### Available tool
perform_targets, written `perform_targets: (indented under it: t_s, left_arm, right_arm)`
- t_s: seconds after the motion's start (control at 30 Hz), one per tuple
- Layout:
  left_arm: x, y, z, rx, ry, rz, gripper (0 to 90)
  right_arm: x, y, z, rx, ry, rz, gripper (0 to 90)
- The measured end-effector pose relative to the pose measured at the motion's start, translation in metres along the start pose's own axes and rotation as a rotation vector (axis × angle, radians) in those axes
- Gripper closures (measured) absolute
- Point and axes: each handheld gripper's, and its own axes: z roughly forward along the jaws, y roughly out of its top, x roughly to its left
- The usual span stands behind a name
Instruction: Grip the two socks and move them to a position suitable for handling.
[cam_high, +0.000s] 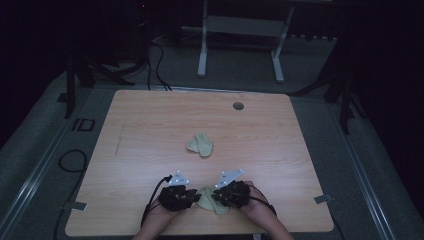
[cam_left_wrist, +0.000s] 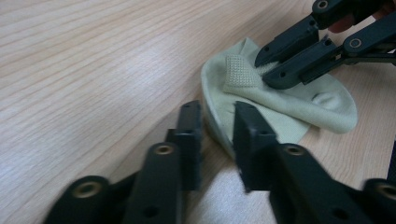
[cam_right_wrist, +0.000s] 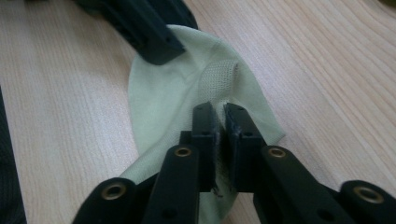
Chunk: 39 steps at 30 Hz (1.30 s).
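Pretty dim from the high view, corners and top edge sinking almost to black, only the wooden table (cam_high: 200, 120) catching soft light from above. No hard shadows there, just grainy and low-contrast. Much brighter in both gripper views, with a pale glare patch on the wood at centre left. Near black jaws soft and smeared at the bottom edge, fabric weave further off reasonably sharp.

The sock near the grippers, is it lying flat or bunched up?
Mostly flat on the table; the sock has one fold lifted where the right gripper pinches it.
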Motion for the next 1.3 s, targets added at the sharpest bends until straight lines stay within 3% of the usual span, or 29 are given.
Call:
perform_targets:
  t_s: [0.07,0.2,0.33,0.37,0.4,0.43,0.53,0.6,0.63,0.67,0.73,0.9,1.0,1.03,1.1,1.2,1.3]
  left_arm:
    - [-0.001,0.000,0.002,0.003,0.001,-0.008,87.6]
    - [-0.006,0.001,0.000,-0.010,0.025,0.014,88.6]
    - [-0.008,0.004,-0.010,-0.049,0.056,-0.002,88.7]
    - [-0.008,0.004,-0.010,-0.049,0.056,-0.002,88.8]
    - [-0.008,0.004,-0.012,-0.050,0.074,0.005,88.8]
    - [-0.009,0.004,-0.015,-0.054,0.085,0.007,88.8]
    - [-0.010,0.004,-0.020,-0.053,0.097,0.002,88.8]
    - [-0.010,0.004,-0.022,-0.050,0.101,0.001,88.8]
    - [-0.010,0.004,-0.022,-0.046,0.100,-0.005,88.8]
    - [-0.010,0.003,-0.022,-0.043,0.096,-0.009,88.7]
    - [-0.010,0.002,-0.020,-0.046,0.096,-0.015,88.7]
    - [-0.009,0.000,-0.011,-0.013,0.097,-0.015,88.6]
    - [-0.007,-0.002,-0.008,0.018,0.062,-0.015,88.3]
    - [-0.007,-0.002,-0.009,0.014,0.062,-0.013,86.5]
    - [-0.006,-0.001,-0.012,-0.012,0.066,-0.008,71.5]
    - [-0.006,0.004,-0.023,-0.055,0.068,0.001,69.4]
    - [-0.012,0.011,-0.034,-0.078,0.068,0.024,78.9]
  right_arm:
    - [0.001,0.001,-0.001,0.002,-0.007,0.001,84.6]
    - [0.000,0.002,-0.012,-0.030,-0.022,0.015,85.3]
    - [-0.005,0.000,-0.038,-0.088,-0.064,0.039,85.4]
    - [-0.005,0.000,-0.038,-0.088,-0.064,0.039,85.4]
    - [-0.010,-0.003,-0.051,-0.111,-0.087,0.067,85.3]
    - [-0.010,-0.003,-0.051,-0.111,-0.087,0.067,85.3]
    - [-0.021,-0.015,-0.073,-0.148,-0.153,0.136,85.2]
    - [-0.026,-0.023,-0.079,-0.155,-0.173,0.174,85.2]
    - [-0.026,-0.023,-0.079,-0.155,-0.173,0.174,85.2]
    - [-0.032,-0.033,-0.080,-0.164,-0.161,0.230,85.1]
    - [-0.035,-0.042,-0.077,-0.165,-0.169,0.261,85.0]
    - [-0.033,-0.055,-0.067,-0.137,-0.160,0.292,84.8]
    - [-0.033,-0.061,-0.059,-0.097,-0.132,0.310,81.1]
    - [-0.033,-0.062,-0.059,-0.085,-0.136,0.308,75.3]
    - [-0.034,-0.062,-0.061,-0.079,-0.144,0.308,68.4]
    - [-0.030,-0.060,-0.071,-0.101,-0.155,0.291,68.5]
    - [-0.025,-0.058,-0.076,-0.116,-0.166,0.274,73.4]
